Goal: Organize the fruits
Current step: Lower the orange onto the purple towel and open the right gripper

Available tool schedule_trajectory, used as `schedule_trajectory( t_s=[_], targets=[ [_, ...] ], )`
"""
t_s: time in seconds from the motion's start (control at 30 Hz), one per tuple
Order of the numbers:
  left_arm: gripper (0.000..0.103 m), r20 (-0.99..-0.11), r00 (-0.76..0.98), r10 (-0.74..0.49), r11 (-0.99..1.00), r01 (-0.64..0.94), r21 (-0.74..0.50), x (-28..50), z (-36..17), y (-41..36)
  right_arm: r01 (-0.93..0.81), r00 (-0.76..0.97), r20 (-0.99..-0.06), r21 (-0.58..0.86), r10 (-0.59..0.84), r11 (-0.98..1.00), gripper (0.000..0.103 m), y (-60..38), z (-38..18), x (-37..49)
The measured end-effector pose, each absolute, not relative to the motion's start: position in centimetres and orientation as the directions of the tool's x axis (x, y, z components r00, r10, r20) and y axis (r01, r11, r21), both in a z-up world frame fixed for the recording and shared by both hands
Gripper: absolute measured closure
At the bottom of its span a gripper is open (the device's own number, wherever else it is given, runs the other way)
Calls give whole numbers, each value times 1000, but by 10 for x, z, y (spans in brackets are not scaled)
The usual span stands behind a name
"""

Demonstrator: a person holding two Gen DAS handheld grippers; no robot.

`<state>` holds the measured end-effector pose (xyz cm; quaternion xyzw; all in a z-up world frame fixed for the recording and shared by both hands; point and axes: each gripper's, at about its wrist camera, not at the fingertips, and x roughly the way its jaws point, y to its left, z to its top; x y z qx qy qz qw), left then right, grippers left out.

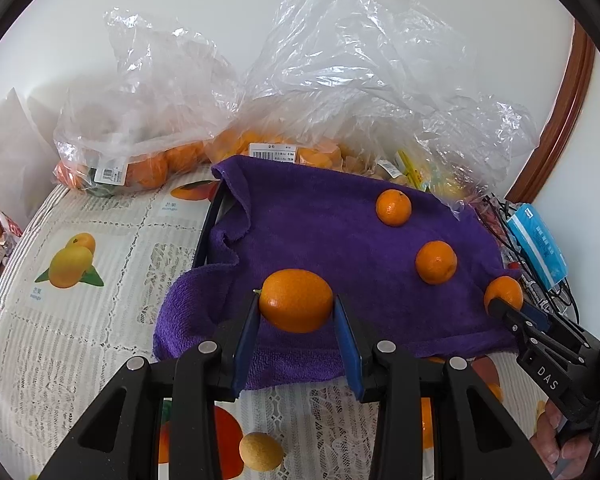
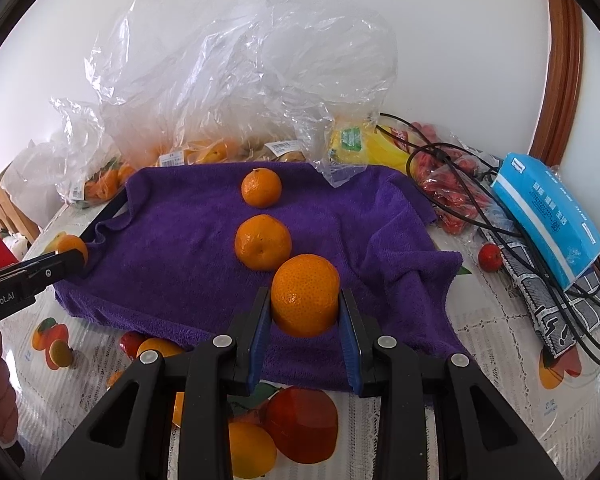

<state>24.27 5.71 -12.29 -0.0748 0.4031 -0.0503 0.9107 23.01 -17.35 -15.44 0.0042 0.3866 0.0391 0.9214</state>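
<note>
A purple towel [image 1: 320, 240] [image 2: 180, 248] covers a black tray. Two mandarins lie on it in a row: the far one [image 1: 393, 207] [image 2: 261, 188] and the nearer one [image 1: 436, 262] [image 2: 263, 242]. My left gripper [image 1: 296, 306] is shut on a third mandarin [image 1: 296, 300] over the towel's near left part; in the right wrist view this gripper [image 2: 74, 258] and its fruit [image 2: 73, 245] show at the left edge. My right gripper [image 2: 305, 300] is shut on another mandarin [image 2: 305, 294], just in front of the row, seen also as gripper [image 1: 508, 305] with fruit [image 1: 503, 292].
Clear plastic bags [image 1: 148, 152] [image 2: 204, 120] of oranges stand behind the tray against the wall. Right of the towel lie a blue tissue pack [image 2: 548, 216], black cables [image 2: 480, 200], red fruits [image 2: 452, 196] and bananas [image 2: 380, 148]. The tablecloth [image 1: 80, 320] bears printed fruit.
</note>
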Motion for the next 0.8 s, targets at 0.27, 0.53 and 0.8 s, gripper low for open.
schedule_trajectory(
  t_s=[0.27,0.53,0.8],
  targets=[
    [67,-735,662,-147,984,24,-175,245,-126,57,-72,690,-721,26,68,997,73,-172,-158,231],
    [67,-737,659,-152,983,25,-180,246,-126,57,-78,690,-721,23,70,997,75,-172,-155,229],
    [67,-747,637,-188,977,39,-212,249,-134,53,-79,706,-703,38,83,996,75,-173,-145,223]
  ],
)
